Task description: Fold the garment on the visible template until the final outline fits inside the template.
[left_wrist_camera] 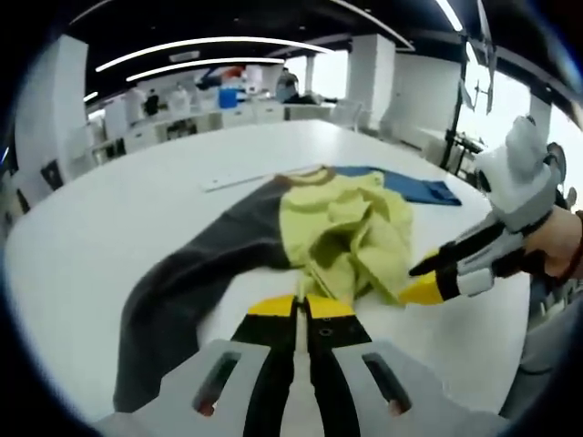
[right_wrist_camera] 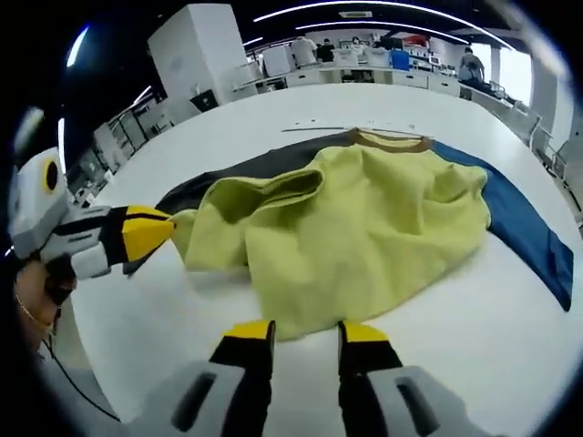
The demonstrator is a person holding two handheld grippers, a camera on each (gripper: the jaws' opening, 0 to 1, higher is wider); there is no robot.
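Garment [right_wrist_camera: 364, 228], yellow-green body with dark grey and blue sleeves, spread on the white surface [right_wrist_camera: 510, 337] just ahead of both tools. Left hand-held gripper [left_wrist_camera: 301, 307] clenched, jaws together, at the yellow hem. Right hand-held gripper [right_wrist_camera: 305, 332] released, jaws slightly apart, just short of the hem.

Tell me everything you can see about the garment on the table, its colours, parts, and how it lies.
The garment is a soft, wrinkled top of cloth: a yellow-green body, one dark grey sleeve and one blue sleeve, with a tan collar. It lies on the white table, the sleeves stretched out to either side, the body rumpled and partly folded over itself. The left gripper is shut on a yellow edge near the grey sleeve; the right gripper is open at the hem.
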